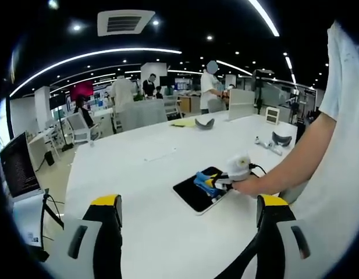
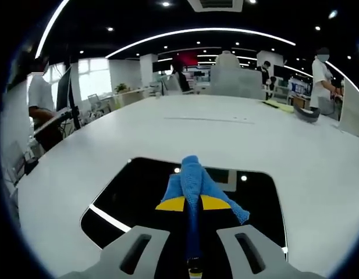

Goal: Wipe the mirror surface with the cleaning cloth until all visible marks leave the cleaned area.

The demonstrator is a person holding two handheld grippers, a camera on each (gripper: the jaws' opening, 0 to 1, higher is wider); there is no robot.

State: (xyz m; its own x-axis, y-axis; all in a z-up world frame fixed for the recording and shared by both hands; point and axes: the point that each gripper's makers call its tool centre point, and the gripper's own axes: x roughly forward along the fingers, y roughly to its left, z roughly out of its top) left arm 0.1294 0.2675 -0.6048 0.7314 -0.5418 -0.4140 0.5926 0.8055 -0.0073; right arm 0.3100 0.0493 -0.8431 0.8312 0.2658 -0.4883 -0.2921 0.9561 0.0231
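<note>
Right gripper (image 2: 193, 204): its two yellow-tipped jaws are pressed together on the cleaning cloth (image 2: 194, 181); the blue cloth sticks out past the tips and hangs to both sides of them.
Cloth and mirror: in the right gripper view the cloth lies on the dark glass of the mirror (image 2: 138, 192), about in the middle of it, just in front of the jaws. The cloth touches the surface.
Mirror position: it lies flat on the white table (image 2: 226, 136), near the edge where the person stands. In the left gripper view the mirror (image 1: 194, 193) is ahead and a little to the right of the left jaws, well apart from them.
Mirror axis: a rectangle with rounded corners and a thin white rim; in the right gripper view its long side runs left to right, across the direction of the jaws. The cloth's long axis runs along the jaws, away from the camera.
Left gripper (image 1: 191, 212): jaws wide apart, nothing between them, above bare table.
Hand (image 1: 249, 186): in the left gripper view it holds the right gripper (image 1: 211, 185) with the cloth (image 1: 203, 179) over the mirror.
Writing: no label can be read.
Far: ceiling light strips reflect in the mirror; people stand beyond the table.
</note>
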